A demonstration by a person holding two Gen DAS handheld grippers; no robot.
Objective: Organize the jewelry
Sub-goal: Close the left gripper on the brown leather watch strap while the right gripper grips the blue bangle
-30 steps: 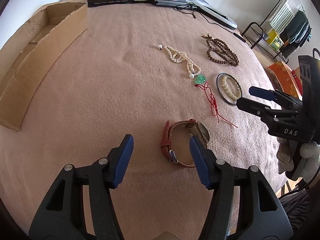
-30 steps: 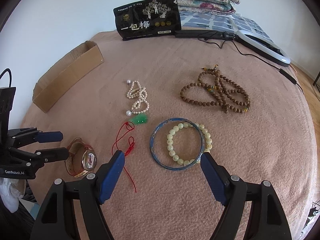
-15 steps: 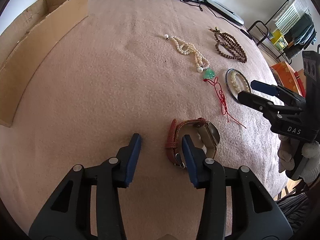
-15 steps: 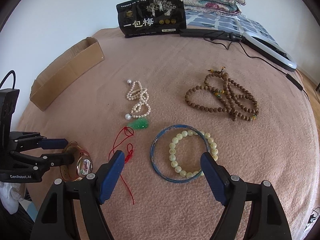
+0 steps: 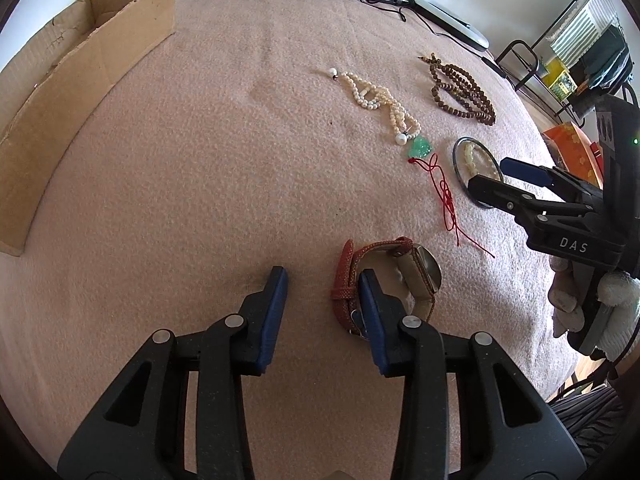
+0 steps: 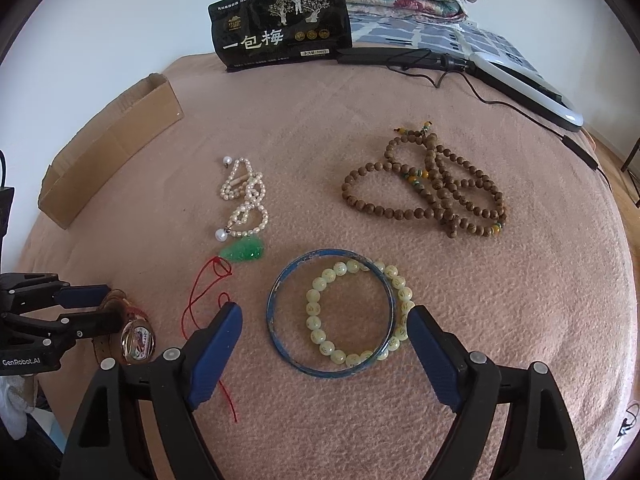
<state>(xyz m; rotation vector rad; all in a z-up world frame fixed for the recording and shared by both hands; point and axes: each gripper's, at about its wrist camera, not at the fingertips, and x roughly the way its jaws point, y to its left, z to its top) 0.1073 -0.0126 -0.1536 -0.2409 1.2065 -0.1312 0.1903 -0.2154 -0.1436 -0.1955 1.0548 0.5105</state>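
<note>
Left wrist view: the left tongs [image 5: 323, 286] angle steeply down at the pink blanket [image 5: 192, 168] of a bed. Their jaws have just been closing and stand partly apart, with only blanket in the gap. The right blue finger [image 5: 370, 300] has its tip inside the loop of one wristwatch [image 5: 394, 280] with a red-brown strap, at 4 o'clock from the picture's middle; whether the pad touches the strap I cannot tell. At 3 o'clock the right tongs [image 5: 490, 182] reach in from the edge, held by a gloved hand [image 5: 592, 304], their tips over one blue bangle [image 5: 460, 168]. One pearl strand [image 5: 380, 98] lies at 1 o'clock, one green pendant [image 5: 420, 148] on a red cord just below it, one brown bead mala [image 5: 460, 88] farther right. One cardboard box [image 5: 80, 92] runs along 9 to 11 o'clock.

Right wrist view: the right tongs [image 6: 324, 332] point down with jaws wide apart and just opening further, straddling the blue bangle [image 6: 280, 292] at 6 o'clock without touching it. One pale bead bracelet [image 6: 320, 308] lies mostly inside the bangle, its right side crossing over the rim. The pearl strand [image 6: 244, 200] and green pendant [image 6: 244, 251] lie at 9 o'clock, the brown bead mala [image 6: 424, 192] at 2 o'clock. The left tongs [image 6: 100, 304] enter at 8 o'clock beside the wristwatch [image 6: 138, 338]. One black snack bag [image 6: 280, 24] stands at 12 o'clock, the cardboard box [image 6: 120, 144] at 10 o'clock.
</note>
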